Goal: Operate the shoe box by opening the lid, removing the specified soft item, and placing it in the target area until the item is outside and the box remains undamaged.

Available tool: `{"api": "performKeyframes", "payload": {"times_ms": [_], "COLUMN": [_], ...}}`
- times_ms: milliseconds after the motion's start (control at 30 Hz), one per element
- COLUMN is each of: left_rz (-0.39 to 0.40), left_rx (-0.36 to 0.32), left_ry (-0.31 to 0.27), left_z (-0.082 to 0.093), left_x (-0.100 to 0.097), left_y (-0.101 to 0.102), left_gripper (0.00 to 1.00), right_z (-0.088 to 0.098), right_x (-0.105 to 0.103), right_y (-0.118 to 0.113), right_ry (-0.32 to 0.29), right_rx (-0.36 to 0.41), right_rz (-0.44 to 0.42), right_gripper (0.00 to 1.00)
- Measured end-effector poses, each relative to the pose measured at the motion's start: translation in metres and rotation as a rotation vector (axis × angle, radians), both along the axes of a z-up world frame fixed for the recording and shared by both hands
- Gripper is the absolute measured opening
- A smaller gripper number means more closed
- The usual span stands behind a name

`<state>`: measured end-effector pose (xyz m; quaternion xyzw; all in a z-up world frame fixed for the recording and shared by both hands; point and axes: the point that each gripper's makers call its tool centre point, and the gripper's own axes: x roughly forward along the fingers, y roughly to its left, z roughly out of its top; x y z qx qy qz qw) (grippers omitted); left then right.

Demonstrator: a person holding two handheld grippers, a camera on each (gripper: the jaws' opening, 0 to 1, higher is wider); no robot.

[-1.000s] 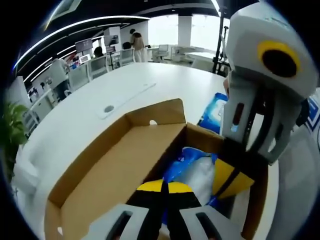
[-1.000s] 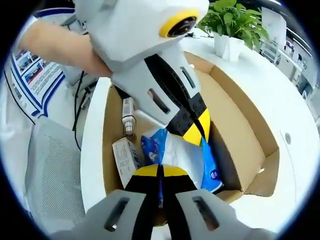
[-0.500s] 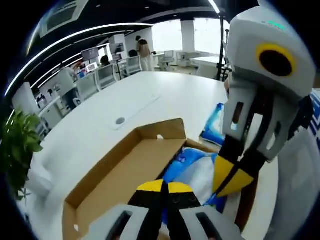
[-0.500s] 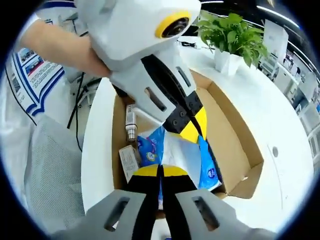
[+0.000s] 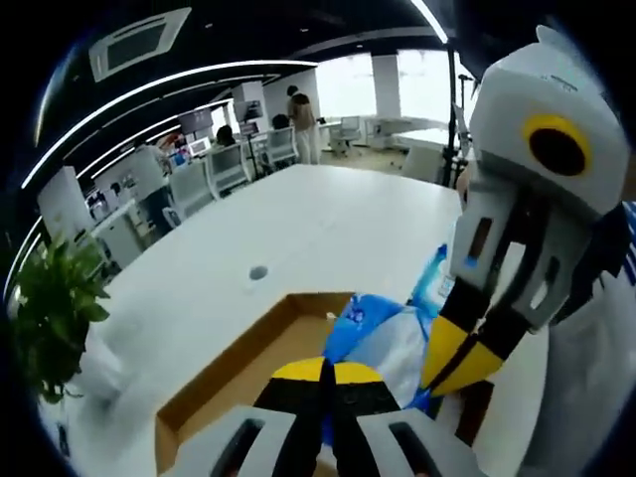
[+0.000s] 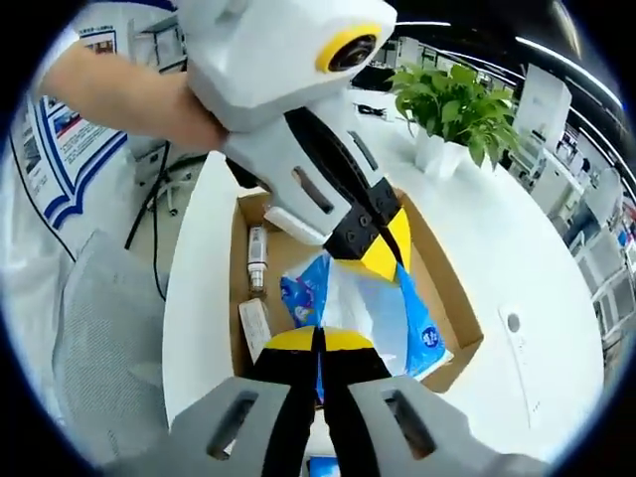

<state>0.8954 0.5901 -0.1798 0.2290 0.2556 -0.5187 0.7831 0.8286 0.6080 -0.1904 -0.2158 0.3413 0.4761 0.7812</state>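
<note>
The open shoe box (image 6: 452,316) sits near the edge of a white table (image 5: 328,214) with broad bare surface beyond it (a potted plant (image 6: 449,104) stands well off past the far end). The blue-and-white soft pack (image 6: 363,303) hangs above the box interior, pinched from both sides. The left gripper (image 6: 383,243) is clamped on its top edge and the right gripper (image 6: 320,343) is closed on its near edge, while a small bottle (image 6: 256,260) and a carton (image 6: 253,323) lie on the box floor.

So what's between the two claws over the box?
In the right gripper view, the blue and white soft pack stretches between the right claw and left claw, both shut on it.
</note>
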Motion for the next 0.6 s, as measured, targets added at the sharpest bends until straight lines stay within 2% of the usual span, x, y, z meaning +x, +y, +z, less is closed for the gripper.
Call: {"api": "performKeyframes", "payload": {"times_ms": [300,533,600], "left_rz": [-0.011,-0.041,-0.055], "left_rx": [0.0,0.006,0.01], "left_ry": [-0.017,-0.009,-0.004], "left_z": [0.019,0.024,0.025], "left_x": [-0.024,-0.038,-0.047], "left_y": [-0.033,-0.072,-0.087], "left_gripper": [0.0,0.0,0.0], "right_z": [0.019,0.026,0.027], "right_x": [-0.018,-0.039,-0.043], "right_y": [-0.035,-0.072,-0.086], "right_ry": [-0.033,-0.043,-0.042], "right_rx": [0.0,0.011,0.012], "right_rz": [-0.015,-0.05,-0.063], "right_gripper": [0.0,0.0,0.0]}}
